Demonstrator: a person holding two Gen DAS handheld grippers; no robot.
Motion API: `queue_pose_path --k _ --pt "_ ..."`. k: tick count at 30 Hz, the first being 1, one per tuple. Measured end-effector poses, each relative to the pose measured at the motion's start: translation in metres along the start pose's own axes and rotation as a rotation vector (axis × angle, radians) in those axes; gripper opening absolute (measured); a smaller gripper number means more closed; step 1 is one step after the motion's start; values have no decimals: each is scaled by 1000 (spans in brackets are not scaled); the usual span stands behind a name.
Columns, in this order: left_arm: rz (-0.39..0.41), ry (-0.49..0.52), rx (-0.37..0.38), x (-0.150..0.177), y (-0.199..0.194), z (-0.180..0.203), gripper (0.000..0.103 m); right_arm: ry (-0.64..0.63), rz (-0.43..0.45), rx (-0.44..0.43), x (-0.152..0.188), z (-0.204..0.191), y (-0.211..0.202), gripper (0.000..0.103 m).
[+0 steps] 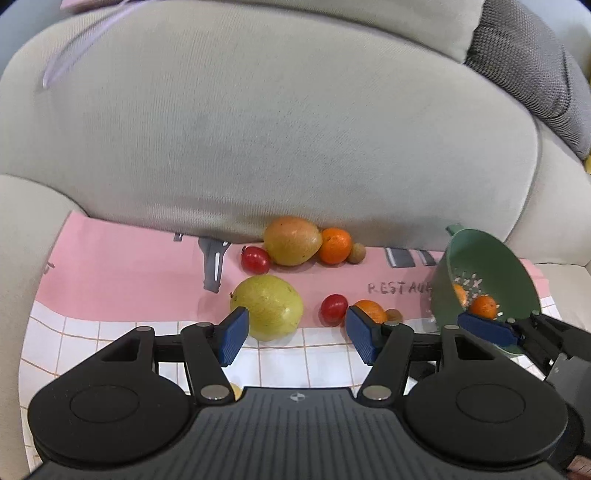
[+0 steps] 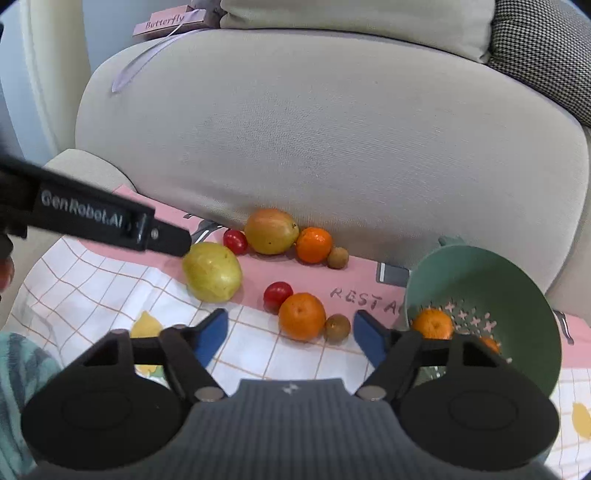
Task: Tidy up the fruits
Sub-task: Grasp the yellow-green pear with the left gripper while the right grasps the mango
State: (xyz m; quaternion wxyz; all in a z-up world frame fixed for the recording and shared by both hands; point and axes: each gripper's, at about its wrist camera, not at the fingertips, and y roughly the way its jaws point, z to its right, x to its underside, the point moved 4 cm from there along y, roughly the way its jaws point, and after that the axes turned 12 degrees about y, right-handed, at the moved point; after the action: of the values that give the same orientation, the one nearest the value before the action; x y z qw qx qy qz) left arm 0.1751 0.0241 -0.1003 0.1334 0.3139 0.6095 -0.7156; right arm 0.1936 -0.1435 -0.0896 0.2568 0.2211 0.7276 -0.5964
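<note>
A large yellow-green fruit (image 1: pixel 267 306) lies on the pink cloth just past my left gripper (image 1: pixel 297 338), close to its left pad; the jaws stand open and hold nothing. Behind it lie a yellow-orange mango (image 1: pixel 291 240), an orange (image 1: pixel 335 245), a small brown fruit (image 1: pixel 356 253) and two red tomatoes (image 1: pixel 255 259) (image 1: pixel 333 306). My right gripper (image 2: pixel 290 339) is open, with an orange (image 2: pixel 302 315) and a brown fruit (image 2: pixel 337 326) just beyond its fingertips. A tilted green colander (image 2: pixel 480 295) to the right holds oranges (image 2: pixel 432 323). The left gripper (image 2: pixel 177 243) reaches the yellow-green fruit (image 2: pixel 212 271).
The fruits rest on a pink and white checked cloth (image 1: pixel 110 266) spread over a beige sofa seat, against the back cushion (image 1: pixel 277 129). A grey pillow (image 1: pixel 535 74) sits top right, a "Butterfly" box (image 2: pixel 170 22) on the sofa back. A sleeve (image 2: pixel 22 369) shows at lower left.
</note>
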Motion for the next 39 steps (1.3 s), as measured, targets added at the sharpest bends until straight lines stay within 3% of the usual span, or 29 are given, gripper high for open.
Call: queue_pose_path --k 4,11,21,30,39 --pt "-25 -29 -9 2 17 -10 71 -3 -10 -11 -6 2 17 58" --pt "-72 -106 6 7 47 -27 79 -22 -18 -20 -17 4 47 58" --pt "-98 -289 65 15 81 -47 80 -66 -37 -25 -15 5 75 58" --pt "-81 -329 91 19 97 -46 73 -100 -39 -22 -20 3 96 57" --pt "-51 -301 73 14 103 -44 71 -286 17 -10 -20 -9 112 57"
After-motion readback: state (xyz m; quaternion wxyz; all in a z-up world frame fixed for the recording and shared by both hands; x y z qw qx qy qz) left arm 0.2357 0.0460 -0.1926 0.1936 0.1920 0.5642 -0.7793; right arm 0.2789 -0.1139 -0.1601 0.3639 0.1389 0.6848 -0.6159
